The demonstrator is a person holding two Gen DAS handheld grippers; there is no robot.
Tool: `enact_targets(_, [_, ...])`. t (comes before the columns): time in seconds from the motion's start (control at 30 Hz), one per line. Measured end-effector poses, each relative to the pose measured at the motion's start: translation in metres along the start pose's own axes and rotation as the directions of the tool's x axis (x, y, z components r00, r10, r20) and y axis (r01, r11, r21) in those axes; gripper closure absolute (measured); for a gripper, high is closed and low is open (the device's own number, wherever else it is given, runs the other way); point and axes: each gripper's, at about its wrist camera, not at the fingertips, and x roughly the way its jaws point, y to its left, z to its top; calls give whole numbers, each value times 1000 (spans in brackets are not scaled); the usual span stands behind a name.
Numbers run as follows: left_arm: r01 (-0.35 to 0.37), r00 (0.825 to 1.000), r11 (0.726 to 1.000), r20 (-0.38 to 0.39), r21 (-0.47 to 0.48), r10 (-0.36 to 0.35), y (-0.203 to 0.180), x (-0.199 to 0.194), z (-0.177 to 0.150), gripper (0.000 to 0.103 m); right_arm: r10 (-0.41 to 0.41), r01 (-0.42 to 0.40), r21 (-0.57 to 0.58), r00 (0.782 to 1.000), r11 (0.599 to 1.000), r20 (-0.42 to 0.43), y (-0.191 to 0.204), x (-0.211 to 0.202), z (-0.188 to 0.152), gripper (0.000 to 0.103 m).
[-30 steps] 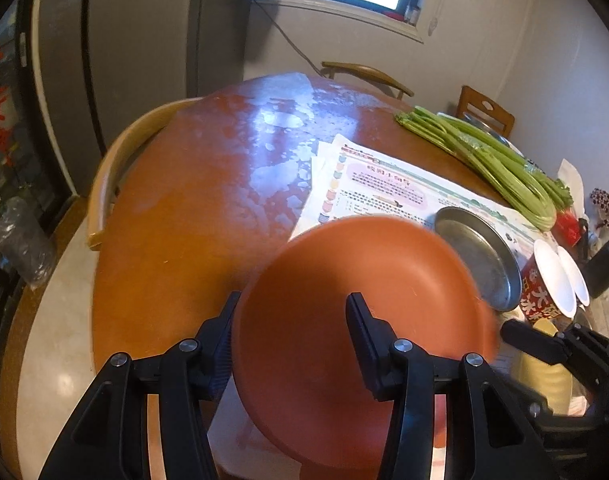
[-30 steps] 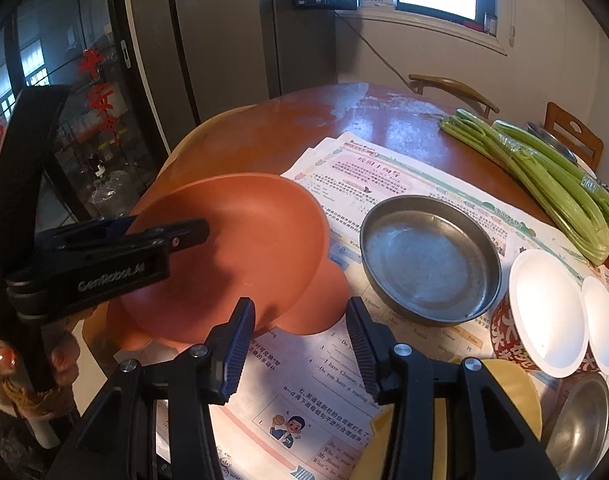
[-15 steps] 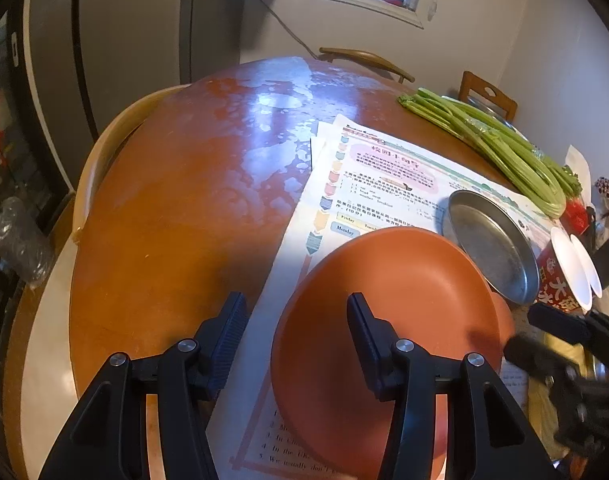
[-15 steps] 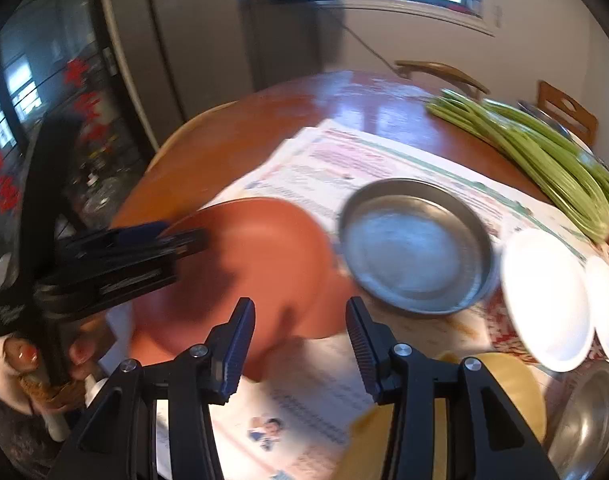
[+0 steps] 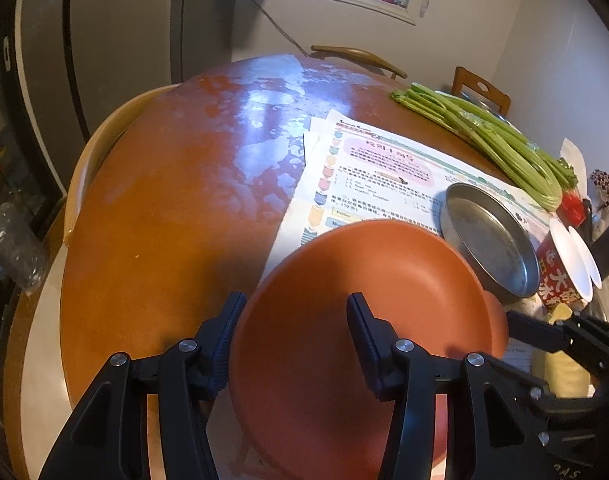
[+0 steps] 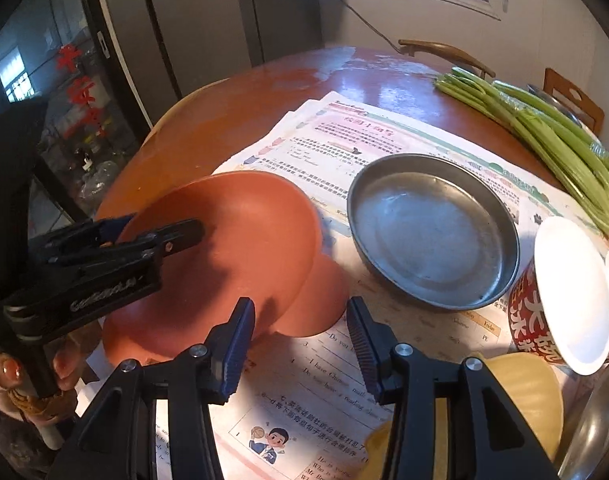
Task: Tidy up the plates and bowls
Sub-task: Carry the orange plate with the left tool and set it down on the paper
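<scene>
Left wrist view: the left gripper (image 5: 294,332) fills the bottom of the frame, its two fingers spread wide either side of the rim of a terracotta plate (image 5: 368,320). One finger lies over the plate's inside, the other outside its left edge; whether either pad touches the rim I cannot tell. The plate sits at lower centre, tilted, over printed sheets (image 5: 368,176) spread on the round wooden table (image 5: 176,200). Right of it stands a steel dish (image 5: 488,240), then a red paper cup (image 5: 554,276) with white Chinese characters, too cropped to read. Celery stalks (image 5: 488,140) lie at upper right. The sheets carry a pink headline box in Chinese, too small to make out.

Right wrist view: the right gripper (image 6: 300,336) at bottom centre is released, jaws apart with nothing between them, above a worksheet (image 6: 328,384) where "I have Chinese" and "Do you" can be read beside a cartoon boy with a basketball. The plate (image 6: 240,248) leans at centre left atop a second terracotta plate (image 6: 320,300) lying on the paper. The left gripper's (image 6: 160,232) embossed side lettering is blurred. The dish (image 6: 432,232) lies right of centre; the cup (image 6: 528,320) at right edge shows large white characters. A yellow bowl (image 6: 524,392) sits at lower right.
</scene>
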Motion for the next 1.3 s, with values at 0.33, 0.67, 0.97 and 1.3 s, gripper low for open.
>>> enact_targets(0.33, [4, 1000, 1000, -4, 14, -3, 1, 6, 8, 50, 27, -27, 19, 1000, 999, -7, 0, -2, -2, 54])
enact_targets(0.67, [-30, 1000, 1000, 2, 4, 30, 2, -7, 6, 46, 47, -47, 24, 999, 999, 8, 0, -11, -6, 54])
enact_targets(0.97, [-54, 996, 998, 70, 14, 53, -9, -39, 4, 40, 43, -45, 38, 998, 998, 55, -3, -32, -9, 54])
enact_targets(1.3, [-17, 994, 999, 109, 50, 11, -34, -68, 3, 39, 21, -27, 47, 993, 999, 118, -14, -63, -13, 54])
